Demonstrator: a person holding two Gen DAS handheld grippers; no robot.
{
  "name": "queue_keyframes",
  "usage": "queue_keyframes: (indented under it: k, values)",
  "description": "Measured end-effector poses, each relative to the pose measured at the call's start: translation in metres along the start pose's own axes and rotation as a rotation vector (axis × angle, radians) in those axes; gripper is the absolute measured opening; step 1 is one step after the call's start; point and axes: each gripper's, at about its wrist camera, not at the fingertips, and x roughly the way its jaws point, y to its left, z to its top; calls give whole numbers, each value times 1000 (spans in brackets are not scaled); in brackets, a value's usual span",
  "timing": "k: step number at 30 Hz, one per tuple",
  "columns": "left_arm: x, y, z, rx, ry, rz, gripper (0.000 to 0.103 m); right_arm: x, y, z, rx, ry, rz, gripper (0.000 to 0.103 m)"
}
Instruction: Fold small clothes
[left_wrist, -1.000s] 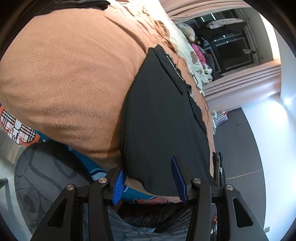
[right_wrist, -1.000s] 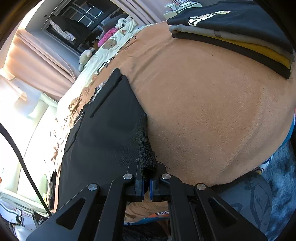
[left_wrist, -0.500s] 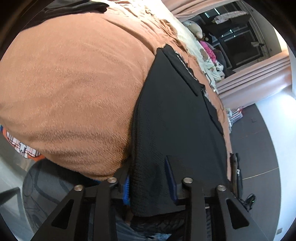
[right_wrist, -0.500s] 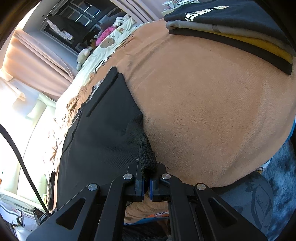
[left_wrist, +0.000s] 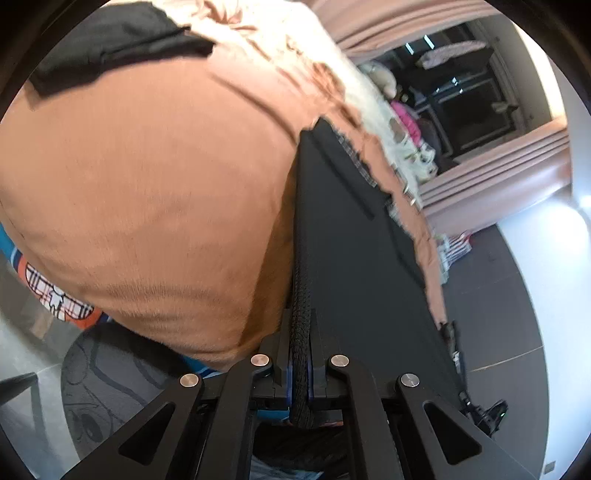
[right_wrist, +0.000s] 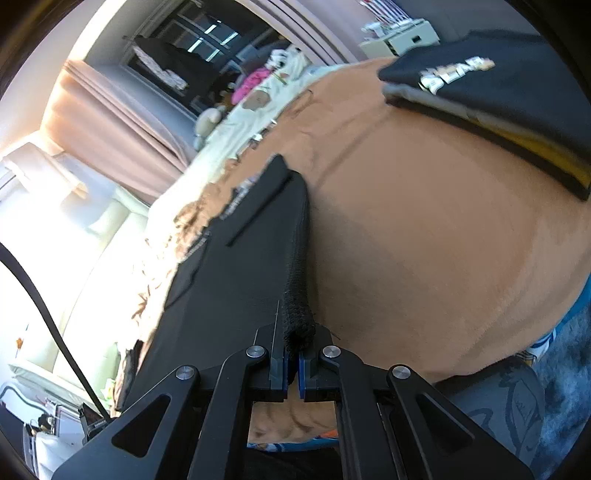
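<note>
Black knit garment (left_wrist: 354, 258) edge pinched in both my left tongs (left_wrist: 300, 363) and right tongs (right_wrist: 292, 356); thin bites low in frame risked slipping under tension.

Black mesh-knit garment (left_wrist: 354, 258) lies stretched flat on brown blanket (left_wrist: 147, 184).

1 black garment (left_wrist: 354, 258), 1 brown blanket (left_wrist: 147, 184), 1 folded stack (right_wrist: 498, 92), 2 tongs (left_wrist: 300, 365).

Brown blanket (left_wrist: 147, 184), pink curtains (left_wrist: 498, 177), grey patterned rug (left_wrist: 110, 376)
</note>
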Motion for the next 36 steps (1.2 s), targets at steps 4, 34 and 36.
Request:
queue_keyframes:
  k: [4, 34, 36]
  values:
    - [-32, -14, 7, 0, -60, -66, 4, -21, 6, 4, -4, -28, 50, 0]
    - [-186, -78, 2, 39, -311, -380, 4, -124, 23, 13, -65, -214, 324, 0]
    - [-187, -78, 1, 46, -313, -377, 4, -122, 20, 11, -67, -212, 318, 0]
